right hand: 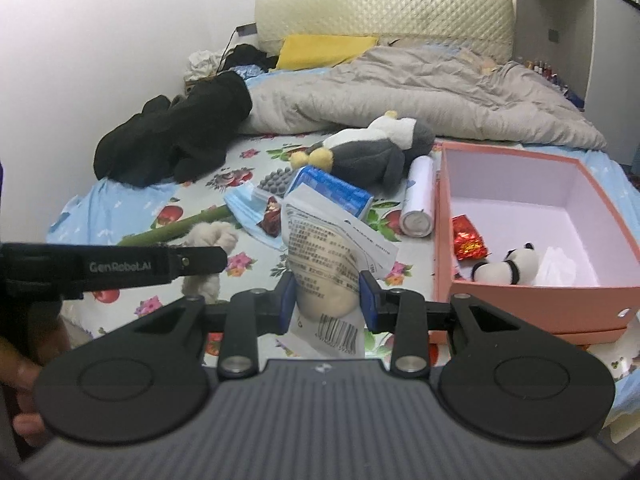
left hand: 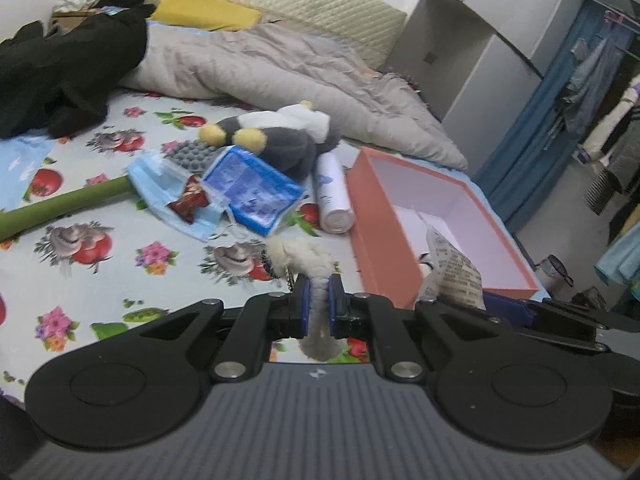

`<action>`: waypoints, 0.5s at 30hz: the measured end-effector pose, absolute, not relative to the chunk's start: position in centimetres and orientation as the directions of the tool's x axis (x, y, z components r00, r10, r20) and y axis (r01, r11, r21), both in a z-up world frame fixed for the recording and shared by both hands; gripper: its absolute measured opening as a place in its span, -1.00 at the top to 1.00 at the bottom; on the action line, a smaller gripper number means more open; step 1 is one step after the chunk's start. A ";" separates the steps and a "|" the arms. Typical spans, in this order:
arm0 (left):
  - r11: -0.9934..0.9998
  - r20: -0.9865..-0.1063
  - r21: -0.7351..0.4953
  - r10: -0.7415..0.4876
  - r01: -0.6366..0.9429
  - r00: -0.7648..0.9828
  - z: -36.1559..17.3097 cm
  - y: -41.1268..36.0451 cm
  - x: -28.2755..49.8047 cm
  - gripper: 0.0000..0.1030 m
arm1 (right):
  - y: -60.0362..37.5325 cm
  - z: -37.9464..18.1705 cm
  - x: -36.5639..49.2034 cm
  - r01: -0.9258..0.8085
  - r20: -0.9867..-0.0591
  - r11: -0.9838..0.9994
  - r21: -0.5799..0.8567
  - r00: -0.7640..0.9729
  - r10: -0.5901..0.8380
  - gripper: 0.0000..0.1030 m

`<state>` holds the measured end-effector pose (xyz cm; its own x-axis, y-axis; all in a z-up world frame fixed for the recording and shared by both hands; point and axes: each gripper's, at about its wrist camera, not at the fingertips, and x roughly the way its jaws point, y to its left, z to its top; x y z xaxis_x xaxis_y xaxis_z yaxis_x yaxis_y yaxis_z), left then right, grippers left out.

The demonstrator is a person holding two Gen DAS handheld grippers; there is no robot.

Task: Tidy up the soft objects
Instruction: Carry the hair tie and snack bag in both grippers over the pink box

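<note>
My left gripper (left hand: 319, 307) is shut on a cream fluffy plush keychain (left hand: 308, 258), held above the flowered bed sheet; it also shows in the right wrist view (right hand: 210, 240). My right gripper (right hand: 327, 300) is shut on a clear printed packet with a beige soft item inside (right hand: 320, 264), left of the pink box (right hand: 532, 300). The box holds a small panda plush (right hand: 506, 266) and a red foil packet (right hand: 468, 238). A grey penguin plush (right hand: 368, 152) lies further back on the bed.
On the sheet lie a blue face mask (left hand: 172, 188), a blue wipes pack (left hand: 254, 190), a red snack wrapper (left hand: 190, 198), a white spray can (left hand: 334, 194), a green tube (left hand: 64, 206) and a grey nubbed massager (left hand: 192, 154). Black clothes (left hand: 60, 76) and a grey duvet (left hand: 280, 76) lie behind.
</note>
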<state>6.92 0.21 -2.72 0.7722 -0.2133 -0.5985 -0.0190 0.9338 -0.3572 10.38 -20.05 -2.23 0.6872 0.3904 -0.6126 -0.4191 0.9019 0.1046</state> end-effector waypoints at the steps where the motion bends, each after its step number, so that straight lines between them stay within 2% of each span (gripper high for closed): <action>1: 0.933 -0.592 -0.360 -0.221 -0.009 0.775 -2.5 -0.2 7.0 0.79 | -20.3 -2.0 10.4 -0.414 -0.610 0.905 0.099 0.693 0.384 0.27; 15: 0.917 -0.555 -0.361 -0.359 0.171 0.751 -0.6 -7.3 9.7 0.78 | -25.8 -0.5 9.4 -0.290 -0.571 0.953 0.090 0.769 0.288 0.27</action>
